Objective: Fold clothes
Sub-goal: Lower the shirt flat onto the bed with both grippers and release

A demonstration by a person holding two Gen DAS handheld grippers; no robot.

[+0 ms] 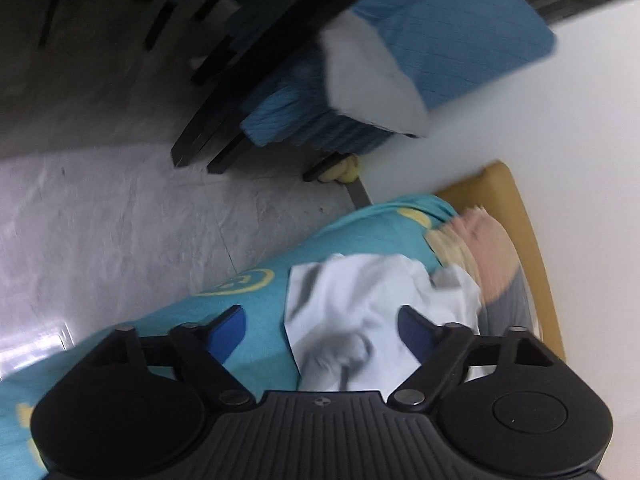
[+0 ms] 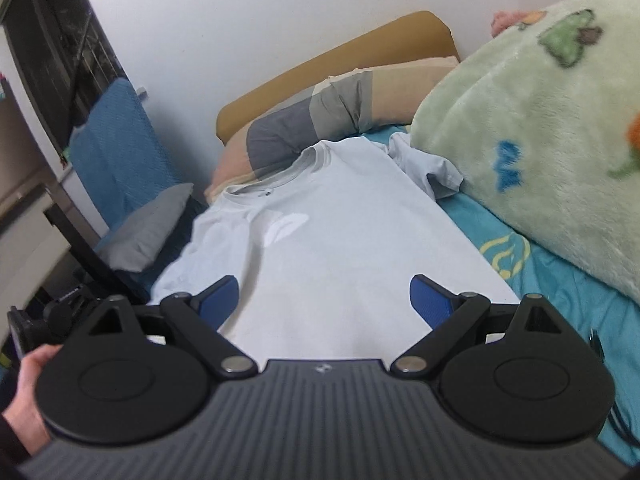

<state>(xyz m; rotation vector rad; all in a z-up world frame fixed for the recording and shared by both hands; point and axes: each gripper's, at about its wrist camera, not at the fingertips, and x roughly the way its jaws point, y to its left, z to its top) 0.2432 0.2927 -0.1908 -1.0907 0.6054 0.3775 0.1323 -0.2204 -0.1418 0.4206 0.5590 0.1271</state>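
A pale blue T-shirt (image 2: 332, 232) lies spread flat on a bed with a turquoise sheet (image 2: 560, 280), collar toward the headboard, one sleeve bunched at the far right. My right gripper (image 2: 324, 300) is open and empty, hovering over the shirt's lower part. In the left wrist view, my left gripper (image 1: 320, 328) is open and empty above the shirt's rumpled left sleeve (image 1: 360, 312) near the bed's edge, on the turquoise sheet (image 1: 248, 304).
A green fleece blanket (image 2: 540, 140) is heaped on the bed's right. A striped pillow (image 2: 320, 120) lies against the tan headboard (image 2: 340, 64). A chair with a blue cushion (image 1: 440, 40) and grey pillow (image 1: 372, 80) stands on the grey floor (image 1: 120, 220) beside the bed.
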